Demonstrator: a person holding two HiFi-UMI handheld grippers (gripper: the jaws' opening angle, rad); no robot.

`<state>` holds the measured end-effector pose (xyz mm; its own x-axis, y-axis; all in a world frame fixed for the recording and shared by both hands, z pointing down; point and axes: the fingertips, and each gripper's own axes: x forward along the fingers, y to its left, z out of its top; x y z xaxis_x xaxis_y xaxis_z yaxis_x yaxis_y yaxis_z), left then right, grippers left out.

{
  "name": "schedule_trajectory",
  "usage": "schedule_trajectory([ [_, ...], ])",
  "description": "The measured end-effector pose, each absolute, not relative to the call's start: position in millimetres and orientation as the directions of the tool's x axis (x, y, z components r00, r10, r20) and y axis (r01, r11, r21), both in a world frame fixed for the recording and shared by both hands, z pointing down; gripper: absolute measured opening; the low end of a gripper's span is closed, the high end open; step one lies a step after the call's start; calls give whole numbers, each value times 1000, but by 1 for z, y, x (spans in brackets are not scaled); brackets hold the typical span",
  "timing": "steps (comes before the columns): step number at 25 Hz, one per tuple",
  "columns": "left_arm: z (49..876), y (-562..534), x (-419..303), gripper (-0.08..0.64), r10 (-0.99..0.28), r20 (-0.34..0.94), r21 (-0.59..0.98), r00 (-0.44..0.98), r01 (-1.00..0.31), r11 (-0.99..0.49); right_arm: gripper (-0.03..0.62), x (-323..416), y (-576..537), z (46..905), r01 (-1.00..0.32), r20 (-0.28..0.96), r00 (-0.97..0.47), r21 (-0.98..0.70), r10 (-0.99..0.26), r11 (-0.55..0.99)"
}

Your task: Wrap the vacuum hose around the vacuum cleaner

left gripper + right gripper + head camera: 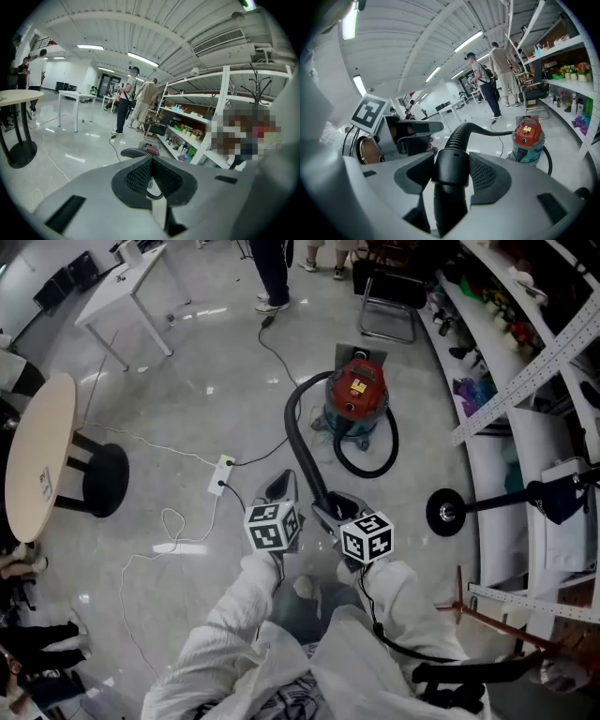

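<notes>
On the polished workshop floor (187, 381), the vacuum hose (292, 437) arched free from the red-topped vacuum cleaner (356, 395) standing well ahead, its black end cuff clamped between the widely spread jaws of the right gripper (450, 176). Close beside it, the left gripper (152, 177) hung with its jaws drawn together on nothing. Judging by the scene, the job had barely begun: the hose end was in hand, but no turn yet lay around the canister, and the whole length was left to be carried round it.
</notes>
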<state>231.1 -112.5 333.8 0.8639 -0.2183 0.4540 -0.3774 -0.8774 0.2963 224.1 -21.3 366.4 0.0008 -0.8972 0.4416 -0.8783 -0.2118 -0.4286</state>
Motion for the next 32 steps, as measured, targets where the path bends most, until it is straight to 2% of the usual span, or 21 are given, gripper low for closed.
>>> schedule_trajectory([
  [4, 362, -107, 258, 3, -237, 479, 288, 845, -406, -867, 238, 260, -15, 401, -875, 455, -55, -450, -889, -176],
  [10, 423, -101, 317, 3, -306, 513, 291, 802, -498, -817, 238, 329, -16, 444, -871, 450, -211, -489, -868, -42],
  [16, 486, -79, 369, 3, -297, 503, 327, 811, -497, -804, 236, 380, -14, 523, -849, 442, -302, -527, -845, 28],
  [19, 560, -83, 376, 3, -325, 491, 321, 808, -515, -794, 236, 386, -13, 598, -864, 448, -344, -495, -825, 91],
  [26, 806, -91, 369, 3, -431, 422, 275, 797, -566, -777, 236, 384, -16, 815, -844, 402, -450, -484, -797, 232],
  [32, 955, -88, 363, 3, -445, 460, 279, 768, -601, -749, 236, 376, -16, 969, -824, 380, -490, -496, -785, 274],
])
